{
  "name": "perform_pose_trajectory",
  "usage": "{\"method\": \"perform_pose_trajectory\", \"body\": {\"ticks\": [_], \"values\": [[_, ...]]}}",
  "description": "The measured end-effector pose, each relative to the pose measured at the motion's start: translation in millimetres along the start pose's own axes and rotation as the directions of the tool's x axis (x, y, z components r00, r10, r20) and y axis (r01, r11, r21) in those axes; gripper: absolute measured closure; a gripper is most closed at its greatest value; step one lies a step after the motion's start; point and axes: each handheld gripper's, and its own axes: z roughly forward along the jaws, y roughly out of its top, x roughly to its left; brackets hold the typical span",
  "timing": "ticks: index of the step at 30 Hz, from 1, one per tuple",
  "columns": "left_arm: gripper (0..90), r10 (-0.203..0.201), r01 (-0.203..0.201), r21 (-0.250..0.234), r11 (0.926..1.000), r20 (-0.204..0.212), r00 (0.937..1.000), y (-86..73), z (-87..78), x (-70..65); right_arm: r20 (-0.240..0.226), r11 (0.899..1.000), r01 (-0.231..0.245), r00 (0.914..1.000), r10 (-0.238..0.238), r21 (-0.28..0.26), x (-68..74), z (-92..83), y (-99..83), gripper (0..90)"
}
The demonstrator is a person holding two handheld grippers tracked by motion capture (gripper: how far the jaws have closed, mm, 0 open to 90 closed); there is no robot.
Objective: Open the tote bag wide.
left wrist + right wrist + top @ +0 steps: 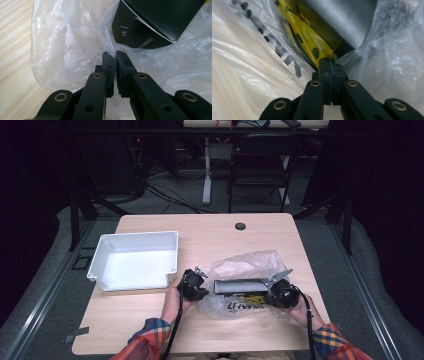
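A crumpled clear plastic bag [245,264] lies on the wooden table with a long black box [240,285] inside it. My left gripper [205,289] is at the bag's left end; in the left gripper view its jaws [115,56] are shut on a fold of the bag [75,45], just short of the box's end [155,20]. At the bag's right end, my right gripper [268,295] is shut on the plastic film [331,62] beside the box's corner [347,17], where a yellow printed panel [307,35] shows through the film. Black lettering [240,306] marks the bag's front.
An empty white bin [105,251] sits on the table to the left of the left gripper. A round cable hole [240,226] is near the table's far edge. A black chair [260,165] stands beyond the table.
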Motion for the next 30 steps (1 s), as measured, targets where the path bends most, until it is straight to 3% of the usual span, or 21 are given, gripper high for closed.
{"method": "perform_pose_trajectory", "body": {"ticks": [3,5,7,10,14,15,18,20,21,22,26,27,30], "values": [[85.9,-0.002,0.002,-0.002,1.0000,-0.004,1.0000,-0.3,0.7,0.9,-0.013,1.000,-0.014,0.9998,0.014,0.025,-1.5,0.4,0.5,80.7],[85.4,0.003,-0.003,-0.003,1.0000,-0.005,1.0000,0.0,0.1,0.9,-0.023,1.000,-0.002,0.9997,0.002,0.015,1.3,-4.2,1.4,70.3],[83.2,0.004,-0.004,-0.005,1.0000,-0.001,1.0000,0.9,-1.6,0.8,-0.055,0.999,0.021,0.9982,-0.022,-0.029,4.0,-16.7,4.1,65.1],[76.8,0.006,-0.006,-0.011,0.9999,0.003,1.0000,2.5,-6.2,0.5,-0.060,0.992,0.030,0.9975,-0.037,-0.123,9.1,-40.3,12.1,57.1],[62.8,0.003,-0.003,-0.027,0.9996,0.001,1.0000,5.3,-16.2,-0.9,0.002,0.969,0.007,1.0000,-0.007,-0.246,7.2,-66.1,21.6,49.6],[60.1,-0.002,0.002,-0.040,0.9992,-0.002,1.0000,6.1,-20.0,-1.3,0.023,0.966,-0.013,0.9995,0.019,-0.257,3.7,-68.8,23.6,45.7],[49.3,-0.012,0.012,-0.061,0.9981,-0.007,0.9999,8.7,-31.4,-3.9,0.098,0.970,-0.078,0.9899,0.103,-0.229,-10.1,-60.8,26.5,39.8],[45.6,-0.006,0.006,-0.064,0.9979,-0.013,0.9999,9.5,-34.6,-7.5,0.057,0.971,-0.127,0.9884,0.141,-0.203,-19.2,-48.6,26.1,44.9],[46.0,0.001,-0.001,-0.052,0.9986,-0.003,1.0000,9.7,-34.0,-7.9,0.070,0.974,-0.130,0.9870,0.145,-0.188,-22.0,-44.2,25.7,51.4],[47.2,-0.001,0.000,-0.045,0.9990,-0.013,0.9999,9.4,-31.5,-8.8,0.047,0.972,-0.146,0.9864,0.158,-0.186,-24.9,-41.0,25.0,60.2],[61.1,-0.009,0.008,-0.018,0.9998,-0.028,0.9996,7.8,-17.4,-6.4,0.047,0.961,-0.181,0.9798,0.194,-0.210,-31.9,-36.7,23.3,85.5],[65.4,-0.009,0.008,-0.020,0.9998,-0.036,0.9993,7.9,-14.8,-5.4,0.057,0.962,-0.179,0.9794,0.194,-0.206,-32.8,-34.8,23.4,89.5],[74.6,-0.014,0.012,-0.029,0.9995,-0.054,0.9984,9.1,-10.3,-2.2,0.096,0.968,-0.167,0.9777,0.187,-0.186,-35.9,-27.7,24.3,90.0]]}}
